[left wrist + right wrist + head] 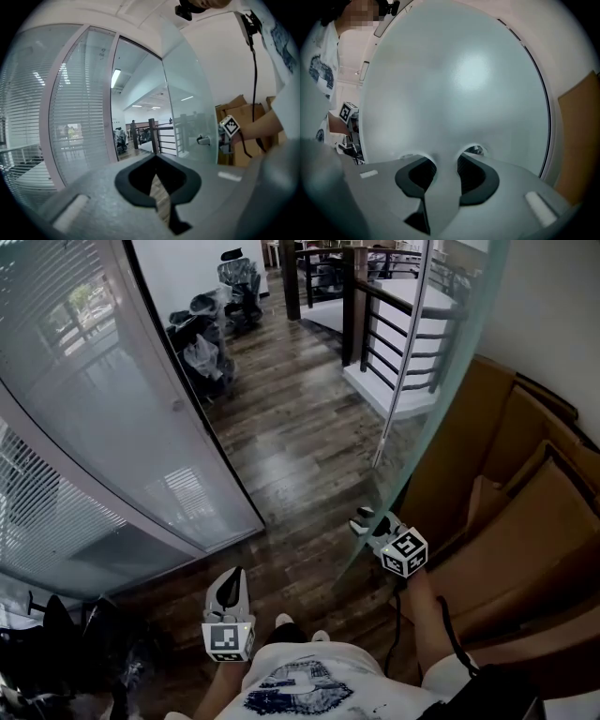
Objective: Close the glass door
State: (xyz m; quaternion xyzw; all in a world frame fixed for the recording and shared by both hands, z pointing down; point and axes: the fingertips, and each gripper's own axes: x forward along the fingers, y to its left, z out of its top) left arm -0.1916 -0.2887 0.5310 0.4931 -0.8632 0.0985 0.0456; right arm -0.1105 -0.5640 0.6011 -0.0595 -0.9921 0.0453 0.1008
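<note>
Two grippers show in the head view, both low in frame & near the person's white printed shirt (300,681). The glass door (433,427) stands open at the right, swung in toward the stacked cardboard boxes (525,521) by the wall. Its long metal handle bar (403,362) runs up the pane.

The right gripper (364,519) sits at the door's near edge, well below that bar. In the right gripper view the frosted pane (464,84) fills nearly everything. Its edge runs straight btwn the jaws (443,173), w/ a dark pad against each face, so they're clamped on the glass at partway width.

The left gripper (230,576) hangs over the wood floor (281,446), well apart from the door & touching nothing. In its own view the jaws (157,187) are only a thin slit apart, w/ floor planks showing through and nothing held.

On the left is a frosted glass partition w/ blinds (112,409). Beyond the doorway are plastic-wrapped chairs (206,343) & a dark railing (394,324).
</note>
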